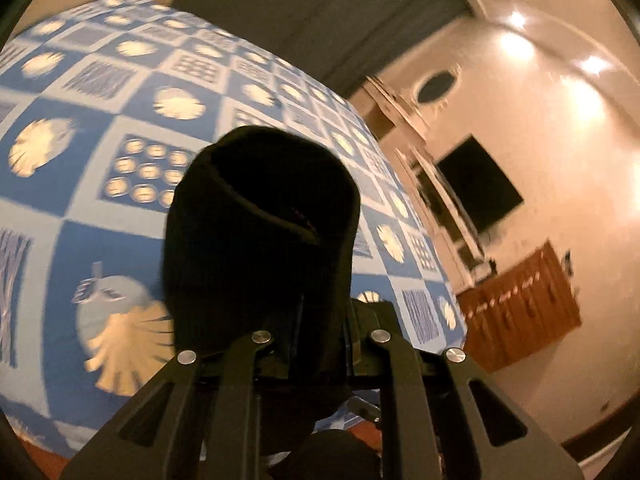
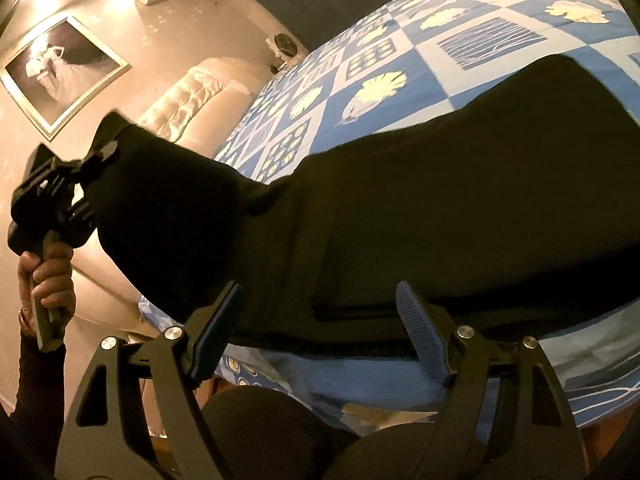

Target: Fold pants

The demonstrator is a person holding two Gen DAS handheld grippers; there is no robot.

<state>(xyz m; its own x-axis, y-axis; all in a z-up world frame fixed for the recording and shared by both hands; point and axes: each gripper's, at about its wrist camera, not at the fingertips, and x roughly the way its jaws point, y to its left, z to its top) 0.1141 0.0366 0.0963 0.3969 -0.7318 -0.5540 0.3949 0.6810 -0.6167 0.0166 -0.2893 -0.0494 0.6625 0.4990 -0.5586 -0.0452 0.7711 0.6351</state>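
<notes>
Pants [image 2: 460,200] lay mostly across the bed [image 2: 480,44] ahead of my open right claw [image 2: 320,332], one end pinched and lifted in my closed left claw [image 2: 100,156], which I judged should next carry it over.

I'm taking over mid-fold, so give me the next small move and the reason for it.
Probably close the right gripper on the near edge of the black pants. Its jaws stand open around that edge, gripping nothing, while the left gripper is shut on one lifted end; the rest lies on the blue bedspread.
</notes>
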